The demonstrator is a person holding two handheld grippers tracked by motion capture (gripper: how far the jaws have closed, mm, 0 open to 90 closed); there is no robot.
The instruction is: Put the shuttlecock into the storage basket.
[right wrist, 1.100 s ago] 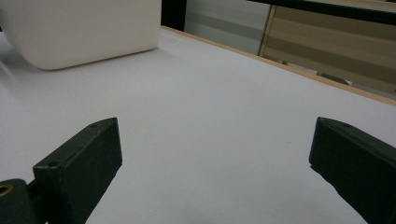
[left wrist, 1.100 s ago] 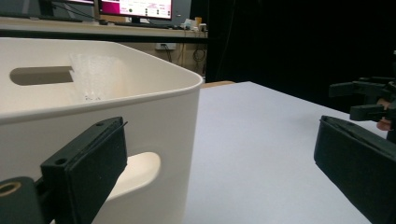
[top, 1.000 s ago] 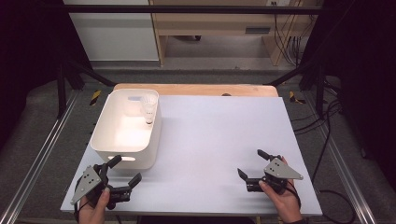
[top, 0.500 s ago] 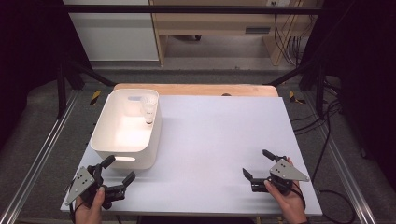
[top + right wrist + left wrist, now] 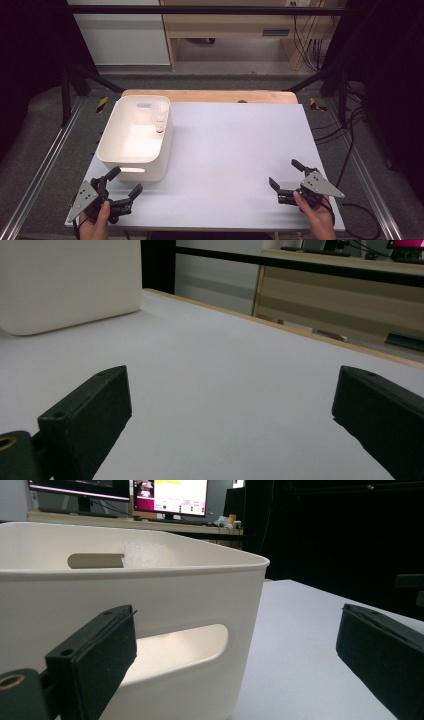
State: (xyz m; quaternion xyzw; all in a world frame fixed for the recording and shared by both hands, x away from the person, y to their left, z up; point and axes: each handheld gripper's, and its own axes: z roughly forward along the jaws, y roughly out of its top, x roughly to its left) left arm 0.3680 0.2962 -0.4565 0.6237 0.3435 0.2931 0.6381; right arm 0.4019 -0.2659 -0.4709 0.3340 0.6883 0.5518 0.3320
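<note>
Both hands have slid back toward me: left gripper [image 5: 122,187] spread before the white bin [image 5: 116,161], right gripper [image 5: 289,181] spread too (nothing held); shuttlecock [image 5: 160,114] sits inside, untouched.

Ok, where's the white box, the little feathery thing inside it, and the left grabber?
white box [image 5: 114,150], high view, on its left rim.
shuttlecock [image 5: 160,116], high view, on its feather skirt.
left gripper [image 5: 125,183], high view, midway between its jaw tips.

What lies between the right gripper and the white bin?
Nothing: in the high view, only bare white table stretches from the right gripper to the white bin. Both grippers are open.
</note>
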